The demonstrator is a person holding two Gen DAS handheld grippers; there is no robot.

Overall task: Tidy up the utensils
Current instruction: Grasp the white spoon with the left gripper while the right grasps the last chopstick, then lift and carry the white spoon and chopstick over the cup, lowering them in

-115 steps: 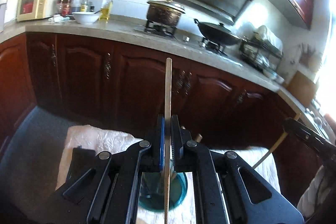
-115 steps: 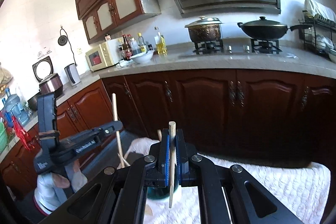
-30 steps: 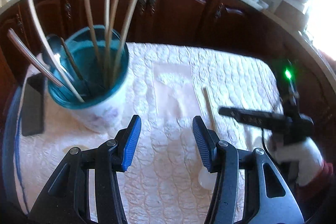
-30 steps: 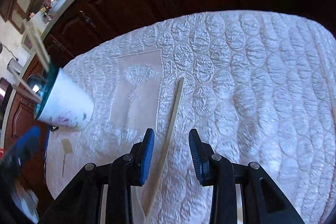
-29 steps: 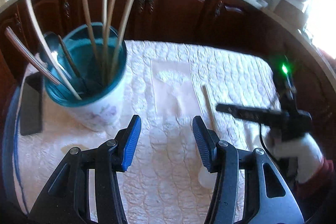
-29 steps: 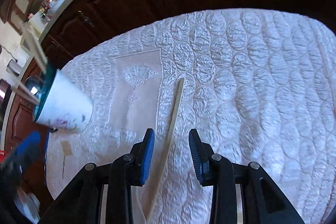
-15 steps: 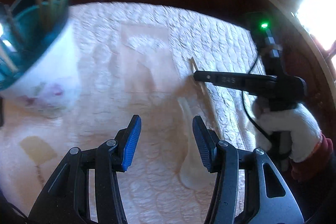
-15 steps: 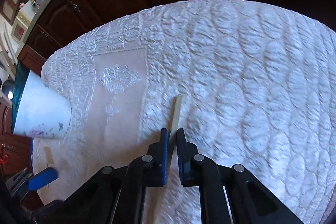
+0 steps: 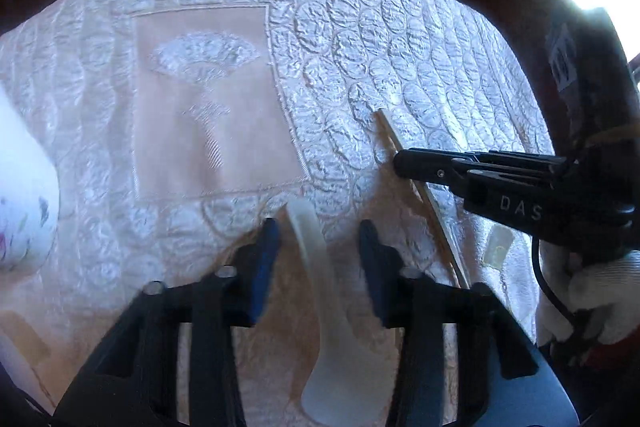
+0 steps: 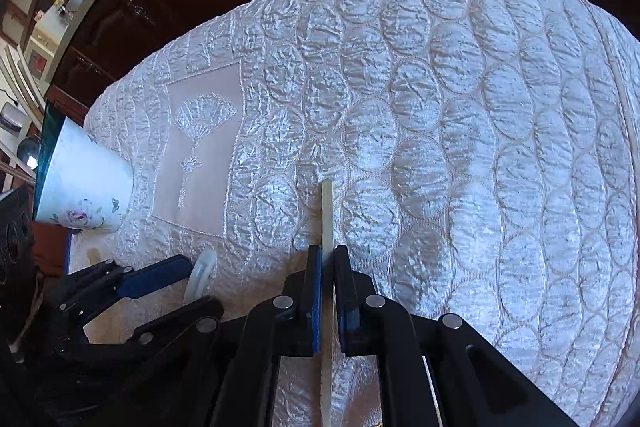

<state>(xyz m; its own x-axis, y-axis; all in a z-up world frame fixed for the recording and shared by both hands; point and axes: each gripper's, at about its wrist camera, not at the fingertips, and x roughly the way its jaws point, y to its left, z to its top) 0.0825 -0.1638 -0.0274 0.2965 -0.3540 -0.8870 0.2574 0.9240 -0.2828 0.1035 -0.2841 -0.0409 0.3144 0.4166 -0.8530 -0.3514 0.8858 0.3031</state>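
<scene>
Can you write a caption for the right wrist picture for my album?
Right hand-held gripper shut on a chopstick lying on the quilted cloth.

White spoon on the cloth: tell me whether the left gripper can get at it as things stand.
Probably yes. The white spoon lies on the cloth with its handle already between the left gripper's open jaws, which have just been closing. Nothing covers it; the right gripper, shut on the chopstick, is off to the side.

— From my left wrist feed, the white spoon [image 9: 320,307] runs off the bottom edge, bowl cut.
— Same here: my chopstick [image 10: 327,219] disappears below; the cup [image 10: 84,183] is clipped left.
</scene>
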